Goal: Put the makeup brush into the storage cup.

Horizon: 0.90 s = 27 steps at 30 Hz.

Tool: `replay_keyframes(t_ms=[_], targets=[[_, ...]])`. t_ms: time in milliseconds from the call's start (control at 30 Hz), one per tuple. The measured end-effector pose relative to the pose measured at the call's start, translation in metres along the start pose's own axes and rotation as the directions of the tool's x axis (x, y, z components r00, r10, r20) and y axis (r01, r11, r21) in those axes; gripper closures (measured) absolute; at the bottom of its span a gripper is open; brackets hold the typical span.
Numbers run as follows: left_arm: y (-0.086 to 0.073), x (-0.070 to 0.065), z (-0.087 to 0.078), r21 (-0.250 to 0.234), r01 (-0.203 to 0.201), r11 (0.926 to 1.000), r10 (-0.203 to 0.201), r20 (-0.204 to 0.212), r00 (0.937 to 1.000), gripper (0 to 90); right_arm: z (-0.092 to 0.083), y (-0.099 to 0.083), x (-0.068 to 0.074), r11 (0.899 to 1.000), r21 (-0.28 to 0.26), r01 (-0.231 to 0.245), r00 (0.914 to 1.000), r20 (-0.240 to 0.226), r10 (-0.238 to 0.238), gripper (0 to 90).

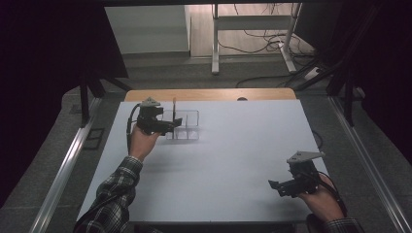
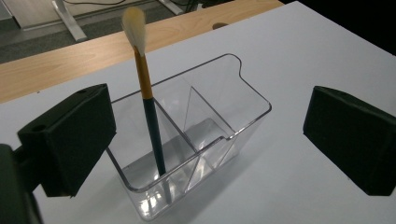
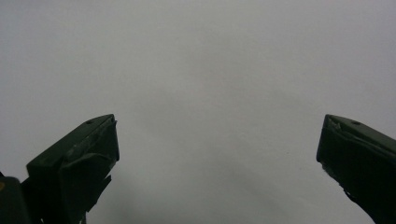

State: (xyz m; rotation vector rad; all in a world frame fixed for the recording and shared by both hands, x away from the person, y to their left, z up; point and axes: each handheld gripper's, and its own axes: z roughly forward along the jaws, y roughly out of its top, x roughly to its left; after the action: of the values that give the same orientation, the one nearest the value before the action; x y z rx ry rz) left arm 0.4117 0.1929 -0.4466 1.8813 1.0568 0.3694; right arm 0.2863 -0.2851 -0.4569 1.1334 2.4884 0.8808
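Inside the clear organizer [image 2: 224, 121] stands a brush [image 2: 148, 102] (left gripper [image 2: 208, 140] wide apart).

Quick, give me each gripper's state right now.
Left gripper: open, holding nothing; jaws stand either side of the clear organizer with the brush.
Right gripper: open, empty, over the white table.

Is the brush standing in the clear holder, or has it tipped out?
In and near upright: the brush stands handle-down in one compartment of the clear holder, bristles up, leaning slightly. The left gripper is open around the holder.
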Motion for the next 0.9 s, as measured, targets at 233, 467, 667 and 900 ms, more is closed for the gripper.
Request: replay_keyframes(t_ms=[233,467,667,900], targets=[[-0.003,-0.003,-0.006,0.001,0.002,1.0000,-0.002,0.006,1.0000,3.1,0.000,0.000,0.000,1.000,-0.004,0.000,1.0000,-0.001,0.000,0.0],[-0.006,-0.005,-0.013,-0.010,0.003,0.9999,-0.003,0.019,0.9998,3.1,-0.001,0.000,0.000,1.000,-0.010,-0.003,1.0000,-0.001,0.003,0.0],[-0.009,-0.007,-0.017,-0.010,0.000,0.9999,0.001,0.029,0.9996,3.2,-0.001,0.000,0.000,1.000,-0.015,-0.008,1.0000,-0.004,0.008,0.0],[-0.012,-0.011,-0.019,0.005,-0.006,1.0000,0.006,0.039,0.9992,3.2,-0.002,0.001,-0.001,1.000,-0.022,-0.010,0.9999,-0.005,0.010,0.0]])
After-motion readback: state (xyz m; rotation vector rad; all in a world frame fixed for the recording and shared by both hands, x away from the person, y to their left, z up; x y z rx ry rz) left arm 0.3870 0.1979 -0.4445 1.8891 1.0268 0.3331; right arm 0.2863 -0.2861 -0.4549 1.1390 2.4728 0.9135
